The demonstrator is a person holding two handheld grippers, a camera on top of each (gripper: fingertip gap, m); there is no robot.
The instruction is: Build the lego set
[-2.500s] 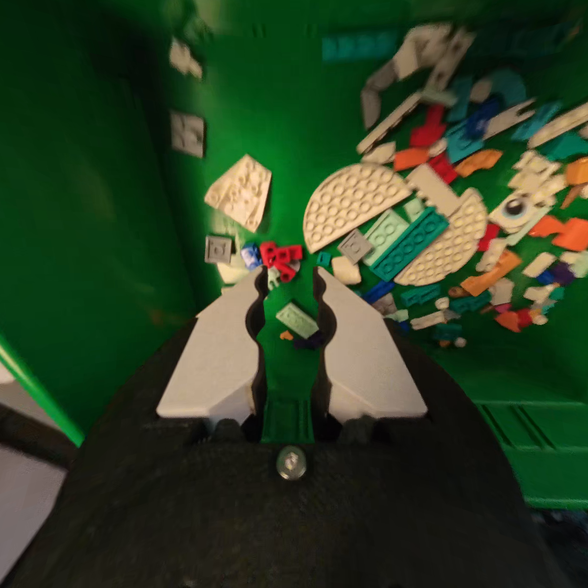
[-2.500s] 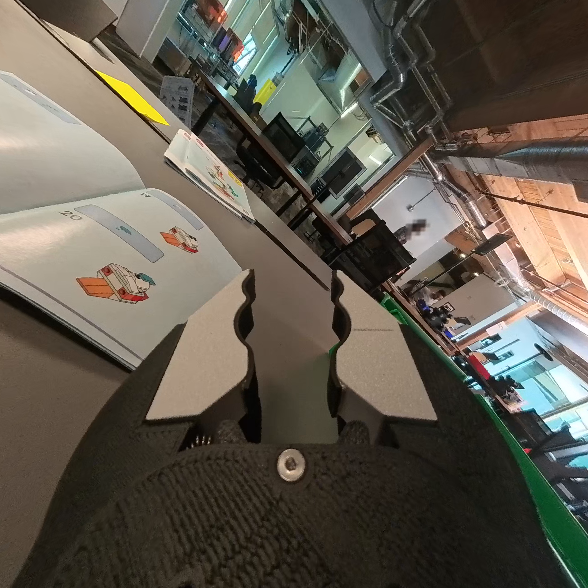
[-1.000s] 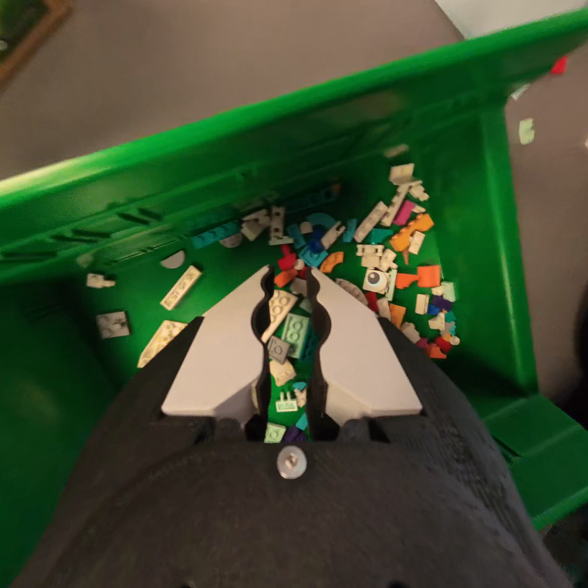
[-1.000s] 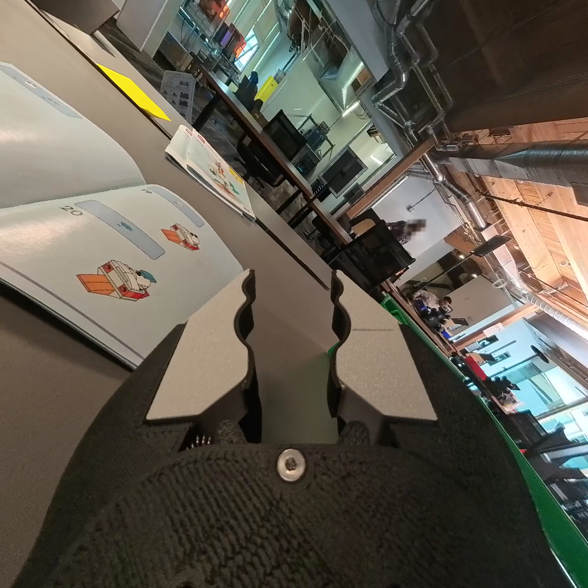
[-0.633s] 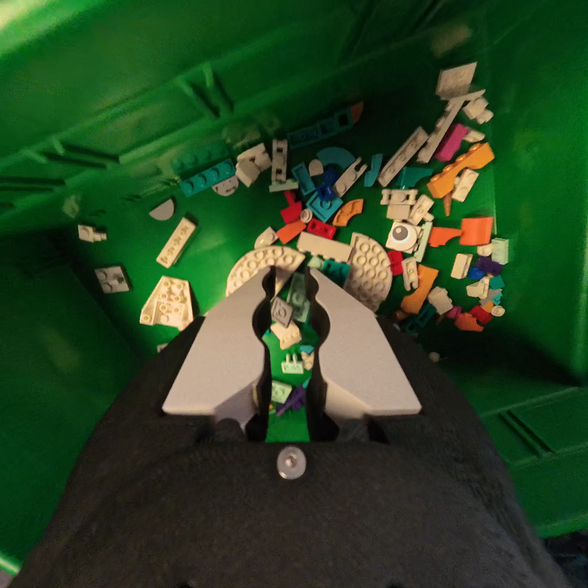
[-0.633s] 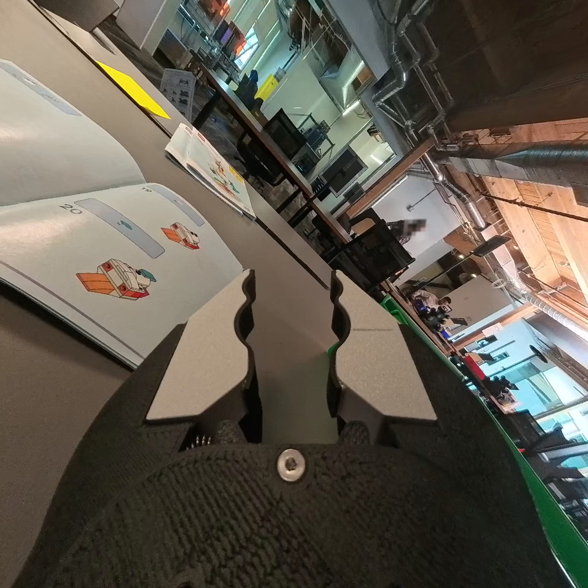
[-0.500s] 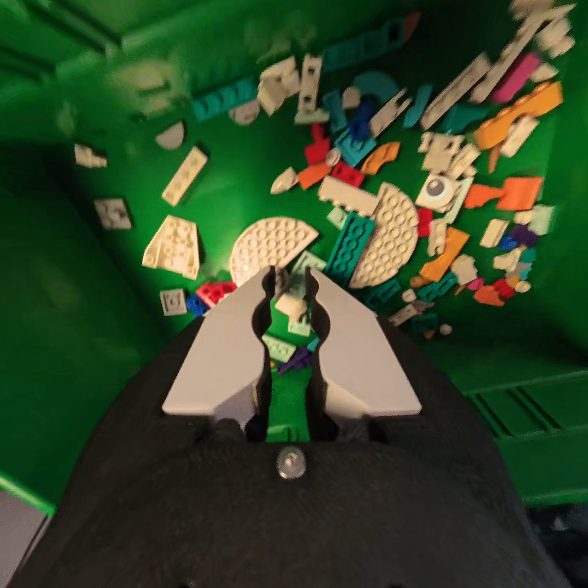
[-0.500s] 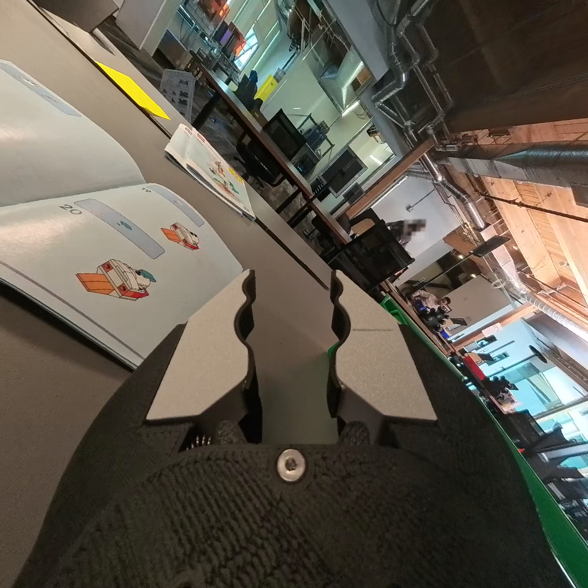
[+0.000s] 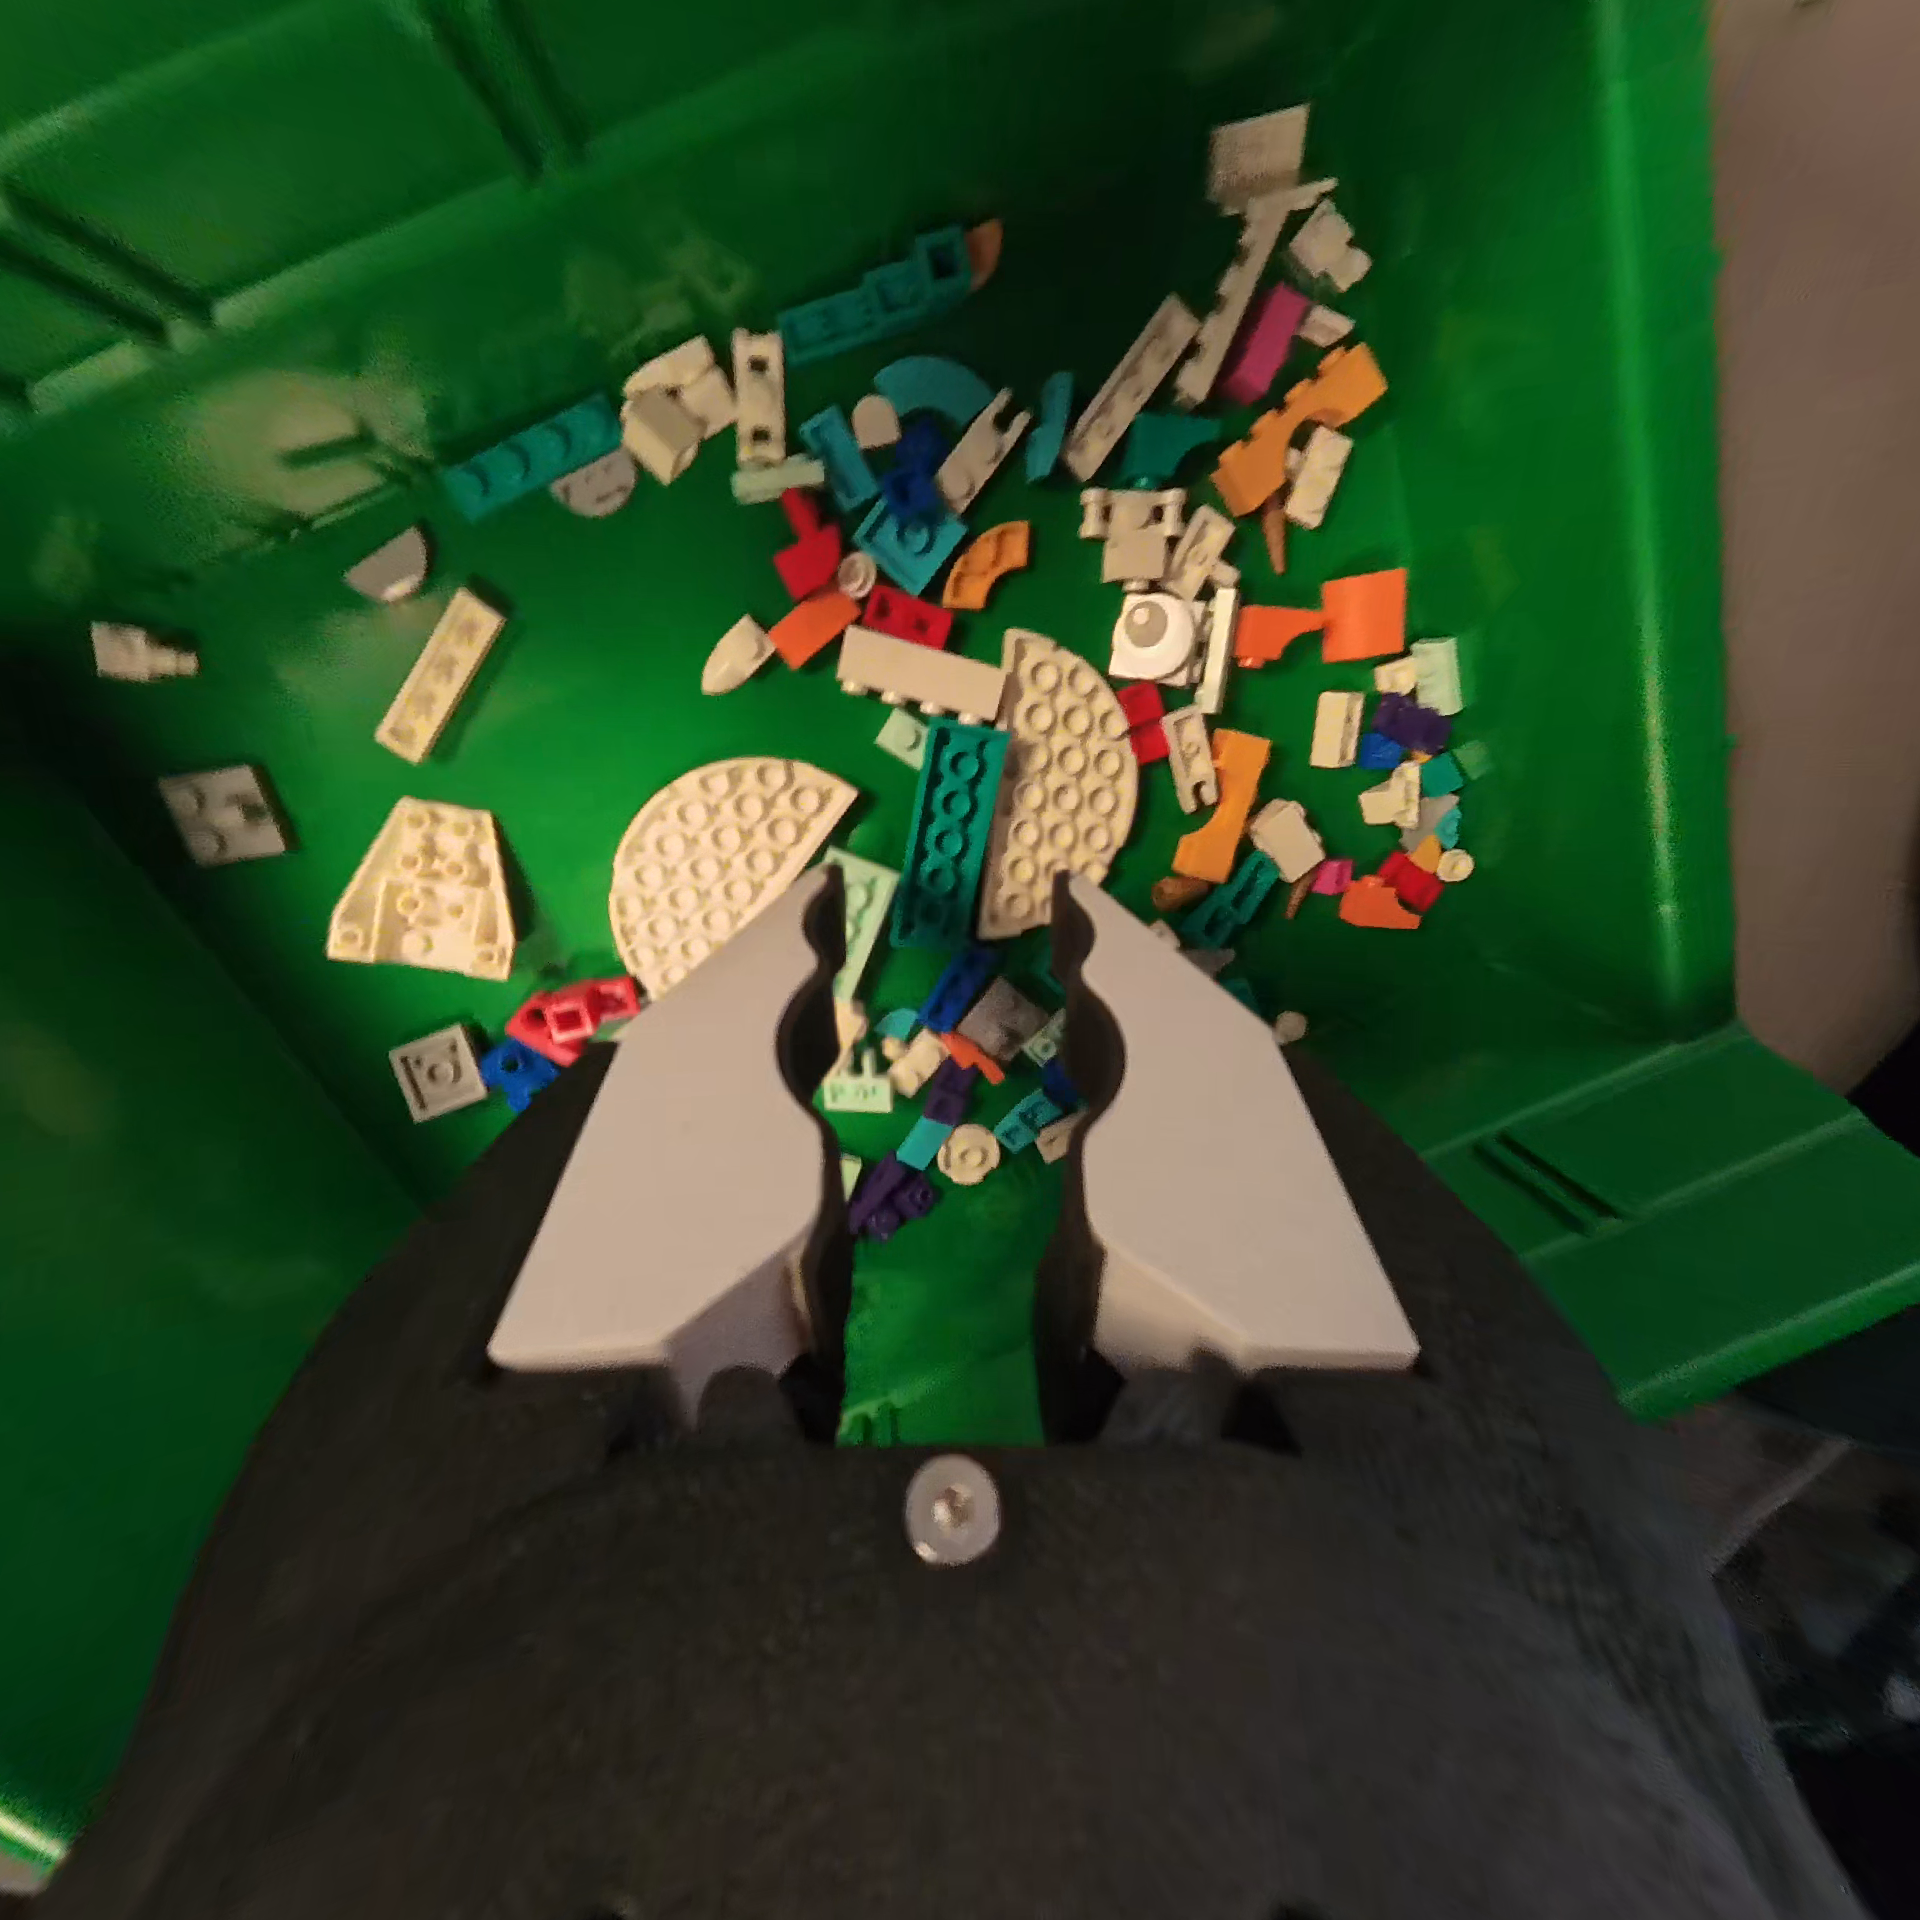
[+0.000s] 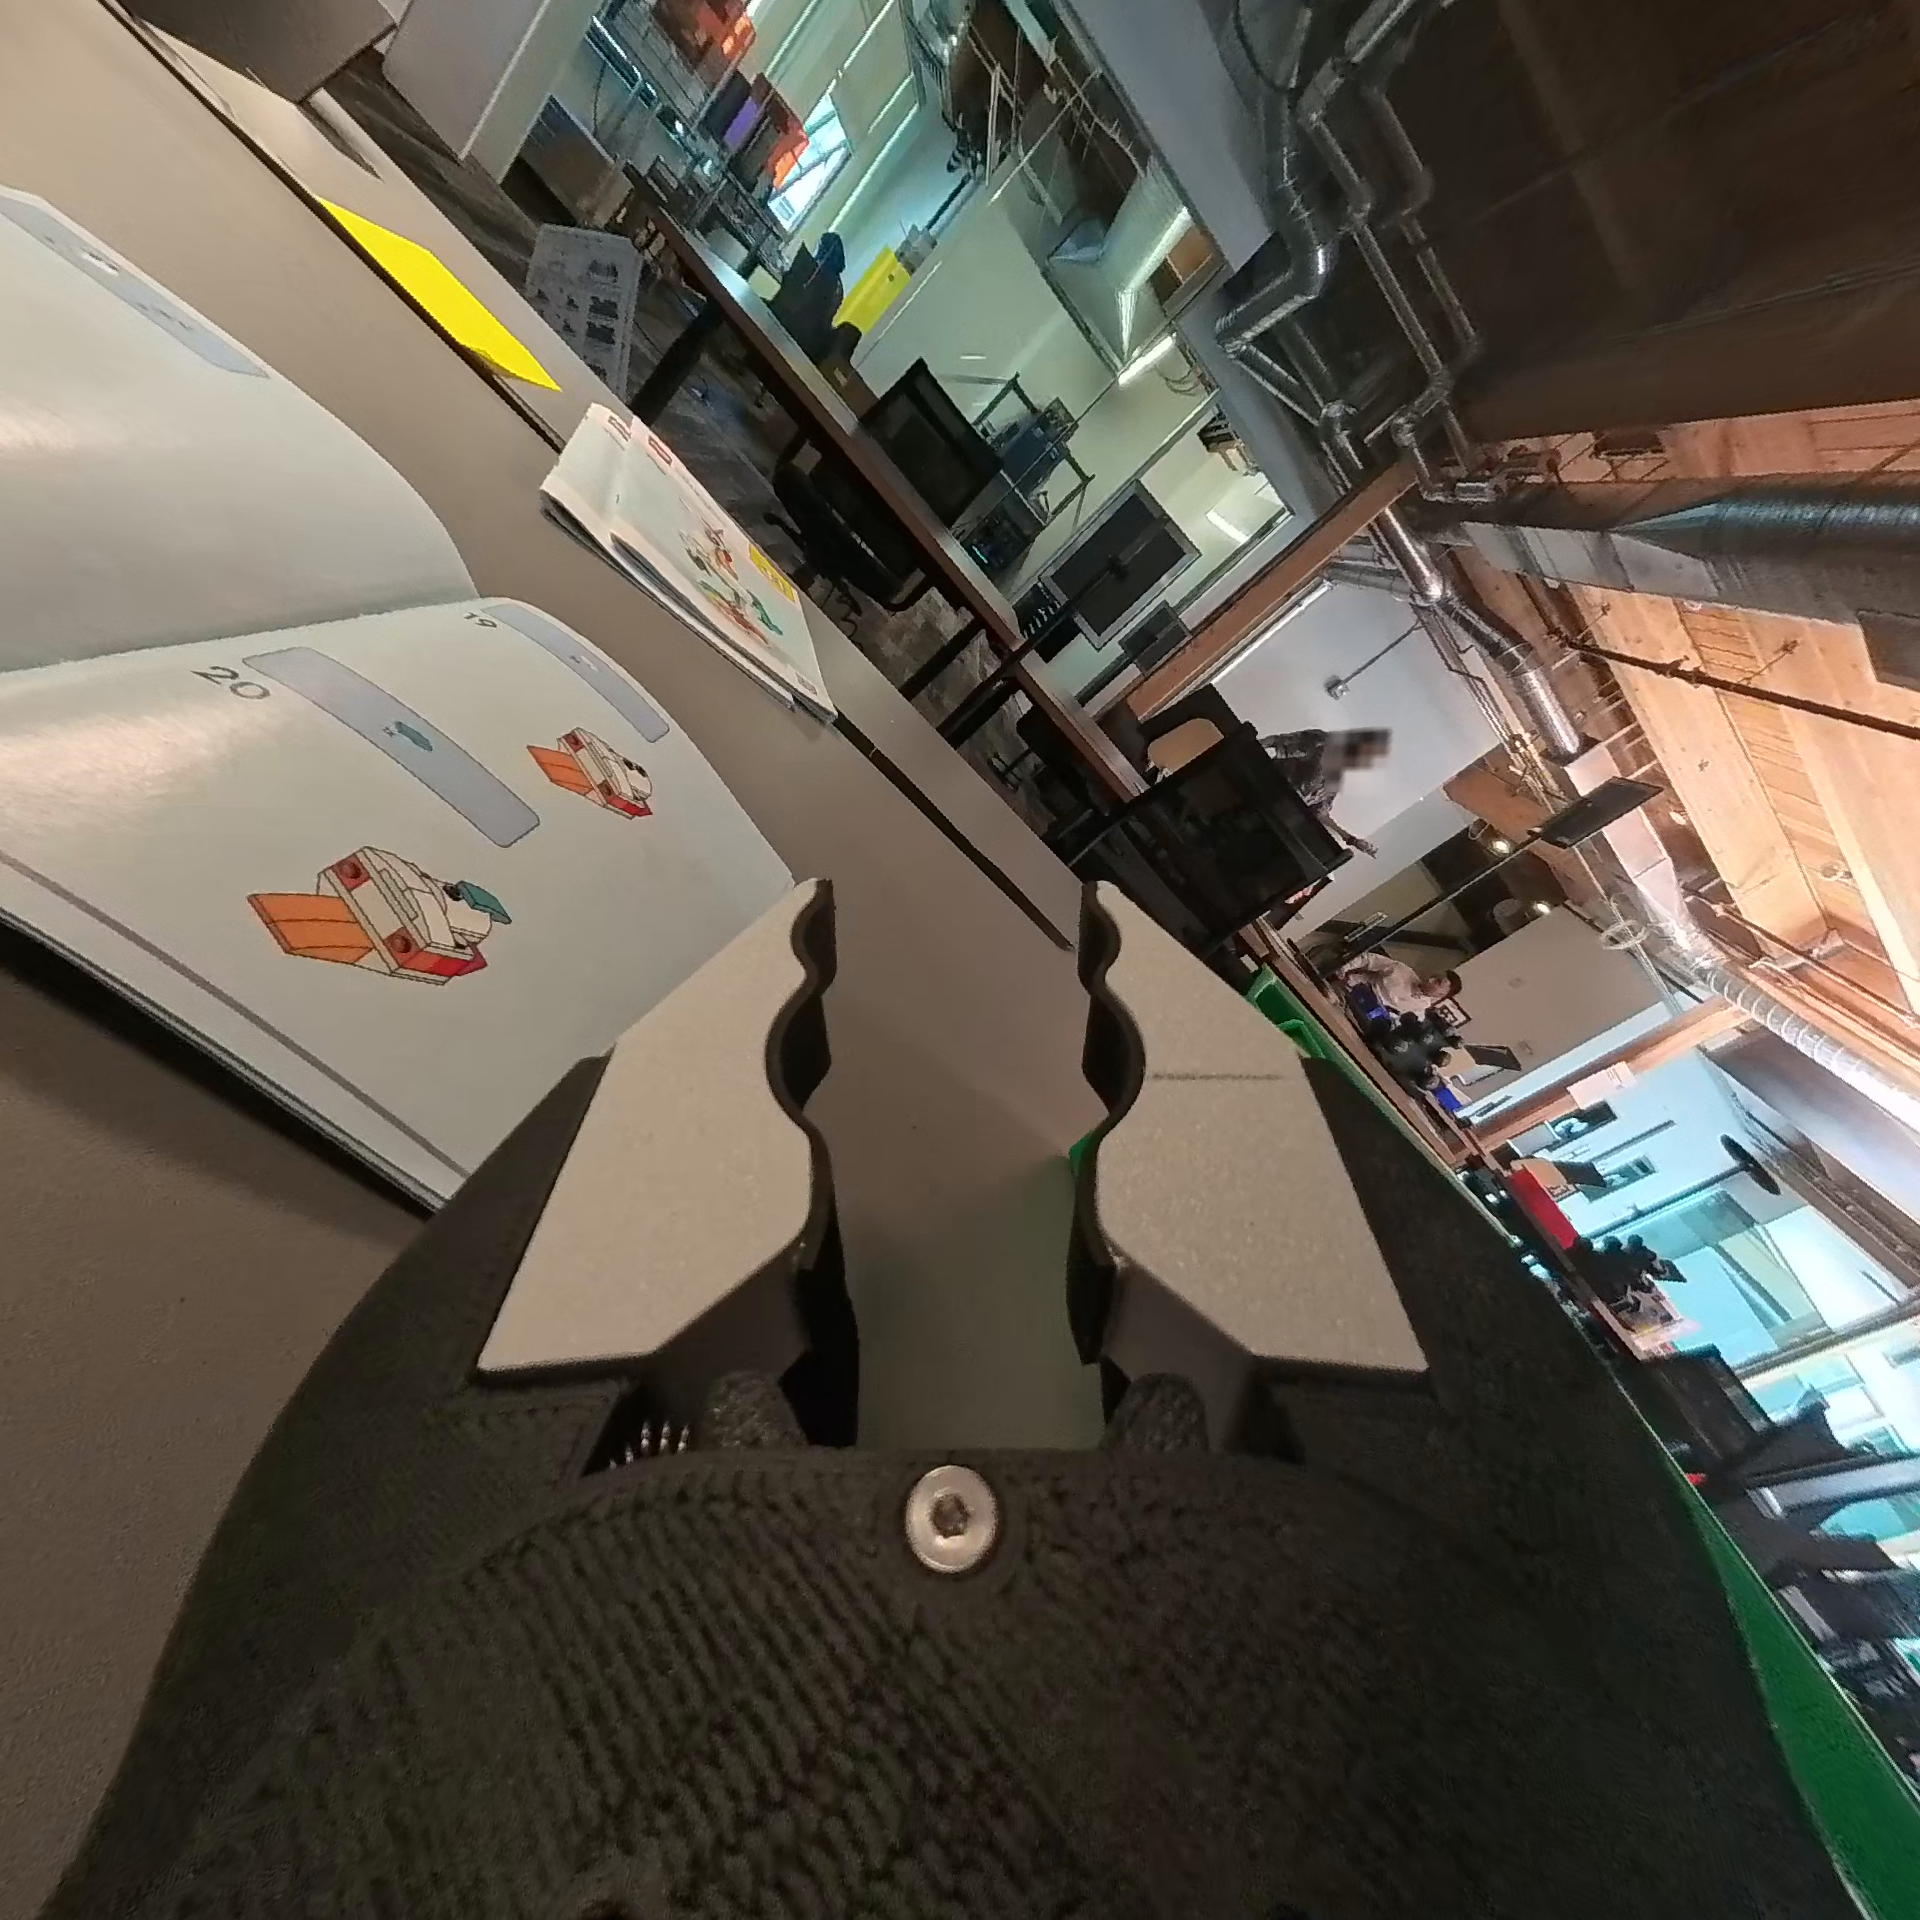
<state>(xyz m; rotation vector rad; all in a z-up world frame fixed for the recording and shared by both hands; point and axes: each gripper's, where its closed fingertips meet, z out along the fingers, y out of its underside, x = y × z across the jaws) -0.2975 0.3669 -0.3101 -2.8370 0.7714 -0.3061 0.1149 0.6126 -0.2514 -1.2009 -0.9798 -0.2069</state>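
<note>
Our left tongs hang spread apart and empty inside the green bin, their tips over a small cluster of tiny pieces: a light grey round stud plate, a purple piece and a pale green tile lie in the gap between the fingers. Just past the tips sit a teal long plate and two cream half-round plates, with the rest of the lego strewn toward the far right corner of the bin, an eye piece among it. Our right tongs are likewise parted and hold nothing, low over the dark counter beside the open instruction booklet; a second booklet lies farther off. We judge the step in hand to be picking the next piece out of the bin. To do it well, we should settle on one piece from the booklet page first, then bring the tips down with the piece centred in the gap, so the neighbours are not pinched too. The bits are small and crowded, so a slow, square close on the piece's flat sides seems wisest; the picture is a little blurred, so we cannot tell which piece is the target.
</note>
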